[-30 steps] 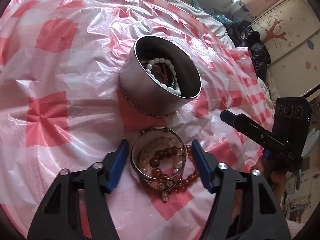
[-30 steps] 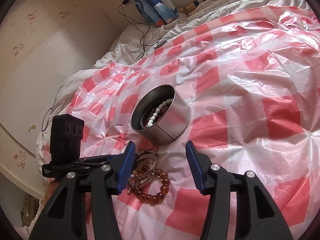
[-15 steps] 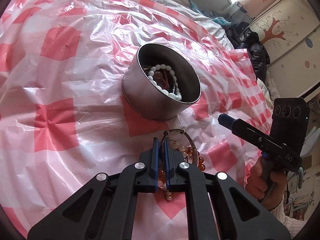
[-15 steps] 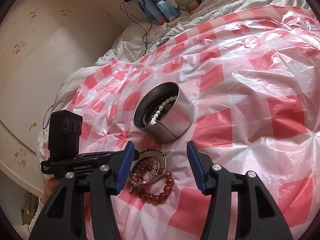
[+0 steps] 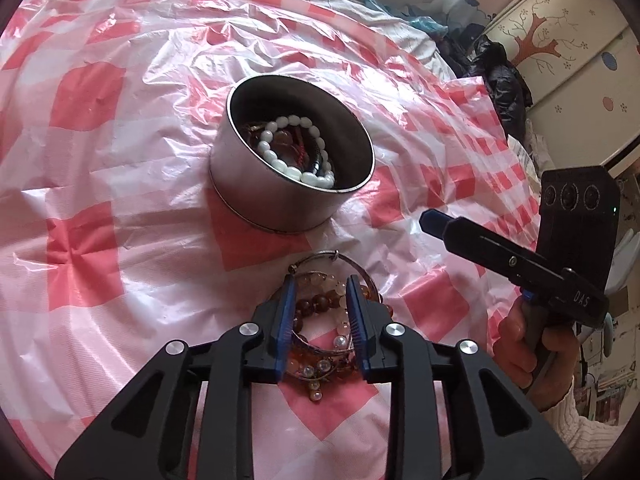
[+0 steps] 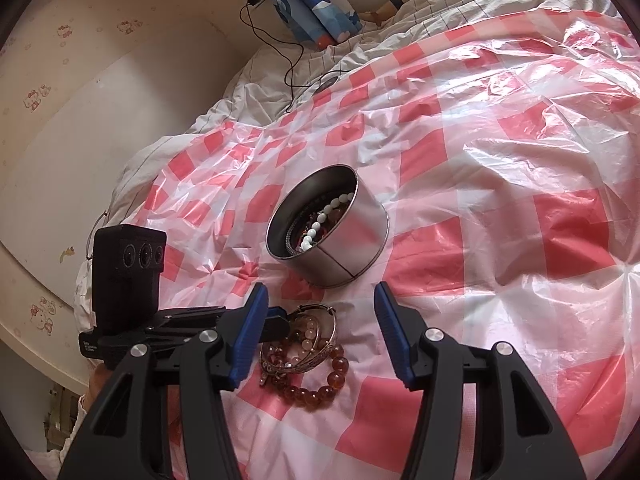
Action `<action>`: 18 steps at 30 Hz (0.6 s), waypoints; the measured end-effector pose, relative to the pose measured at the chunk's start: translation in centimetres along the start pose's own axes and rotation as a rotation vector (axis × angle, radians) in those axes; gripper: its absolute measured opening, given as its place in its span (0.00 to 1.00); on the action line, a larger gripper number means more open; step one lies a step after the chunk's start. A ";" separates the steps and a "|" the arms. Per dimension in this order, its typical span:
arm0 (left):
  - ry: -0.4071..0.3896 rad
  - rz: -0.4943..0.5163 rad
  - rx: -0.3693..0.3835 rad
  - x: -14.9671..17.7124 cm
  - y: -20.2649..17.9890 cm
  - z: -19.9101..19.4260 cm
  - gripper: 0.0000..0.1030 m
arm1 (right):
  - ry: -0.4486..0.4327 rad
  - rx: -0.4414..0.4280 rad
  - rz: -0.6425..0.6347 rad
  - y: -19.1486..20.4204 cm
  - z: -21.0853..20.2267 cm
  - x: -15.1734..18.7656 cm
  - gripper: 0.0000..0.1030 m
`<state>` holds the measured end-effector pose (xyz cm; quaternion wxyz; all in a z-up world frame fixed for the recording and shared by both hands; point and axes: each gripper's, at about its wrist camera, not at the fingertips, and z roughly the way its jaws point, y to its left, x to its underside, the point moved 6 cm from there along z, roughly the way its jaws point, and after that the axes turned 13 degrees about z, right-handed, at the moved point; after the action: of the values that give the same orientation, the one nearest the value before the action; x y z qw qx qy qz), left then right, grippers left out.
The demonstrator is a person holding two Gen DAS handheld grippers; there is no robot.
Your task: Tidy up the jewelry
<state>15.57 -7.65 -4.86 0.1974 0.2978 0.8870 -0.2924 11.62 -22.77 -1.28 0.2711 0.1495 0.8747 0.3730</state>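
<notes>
You see a plastic sheet (image 5: 100, 184) with red and pale pink checks. The tin (image 5: 280, 204) is silver-grey and holds a white bead bracelet (image 5: 288, 160). Near it lie amber-brown beads (image 6: 320, 388). Your grippers have blue fingers (image 6: 250, 340) on black frames.

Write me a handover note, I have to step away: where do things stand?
Left gripper: jaws part-way apart astride the bracelet pile; grip unclear.
Right gripper: open, empty, beside the pile.
Done: white bead bracelet and other pieces lie in the metal tin.
Left: move the pile from the checked cloth into the tin.
</notes>
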 end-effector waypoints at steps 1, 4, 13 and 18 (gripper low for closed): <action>-0.005 -0.002 -0.013 -0.1 0.2 -0.2 0.30 | 0.000 -0.001 0.000 0.0 0.0 0.0 0.52; 0.003 -0.003 -0.049 0.0 0.7 -0.3 0.34 | 0.005 -0.002 -0.004 0.1 0.1 0.1 0.52; -0.015 0.005 -0.167 -0.4 2.3 -1.1 0.39 | 0.012 -0.003 -0.005 0.2 0.3 0.3 0.53; 0.057 0.056 -0.148 0.3 1.4 0.6 0.39 | 0.018 -0.004 -0.007 0.2 0.4 0.3 0.53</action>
<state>16.31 -7.00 -6.05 0.2017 0.3154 0.9028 -0.2119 11.61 -22.21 -1.49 0.2648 0.1423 0.8769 0.3751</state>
